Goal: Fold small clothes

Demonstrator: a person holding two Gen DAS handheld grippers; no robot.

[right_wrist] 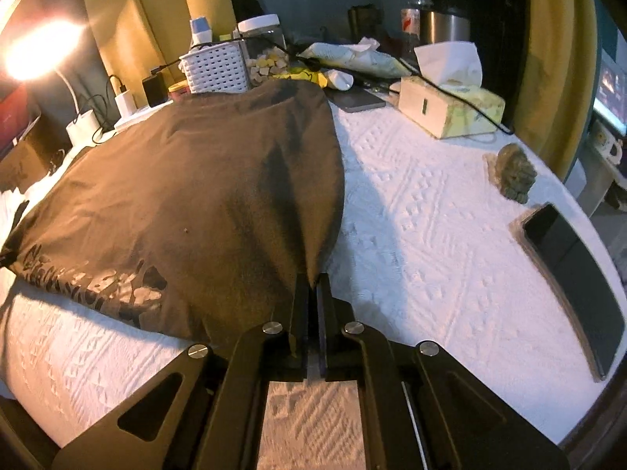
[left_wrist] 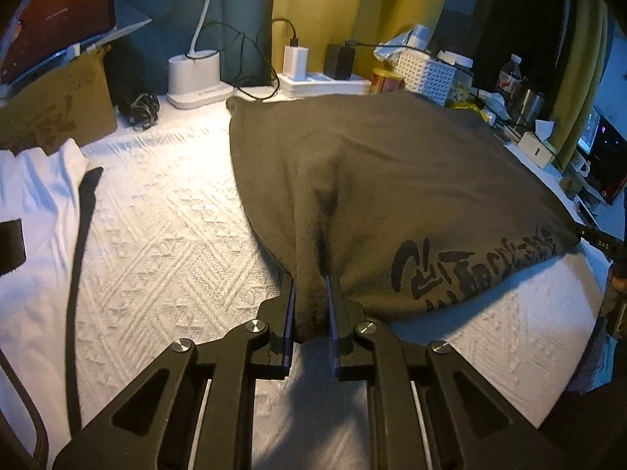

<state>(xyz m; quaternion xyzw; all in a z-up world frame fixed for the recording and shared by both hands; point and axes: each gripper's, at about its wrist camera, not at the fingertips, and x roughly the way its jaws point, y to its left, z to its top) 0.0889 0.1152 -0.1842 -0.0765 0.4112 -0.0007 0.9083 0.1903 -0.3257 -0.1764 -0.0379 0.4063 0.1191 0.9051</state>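
Left wrist view — both tongs (left_wrist: 309, 293) (right_wrist: 312, 293) pinch the shirt's (left_wrist: 392, 164) near edge.

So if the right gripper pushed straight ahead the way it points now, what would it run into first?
Probably just more of the dark shirt that the right gripper is already shut on; its bunched edge rises directly ahead of the fingertips. Beyond that comes the white tablecloth, though depth is hard to judge here.

Shirt (left_wrist: 392, 180) print lettering blurred and unreadable, white garment (left_wrist: 35, 196) cut off at left edge
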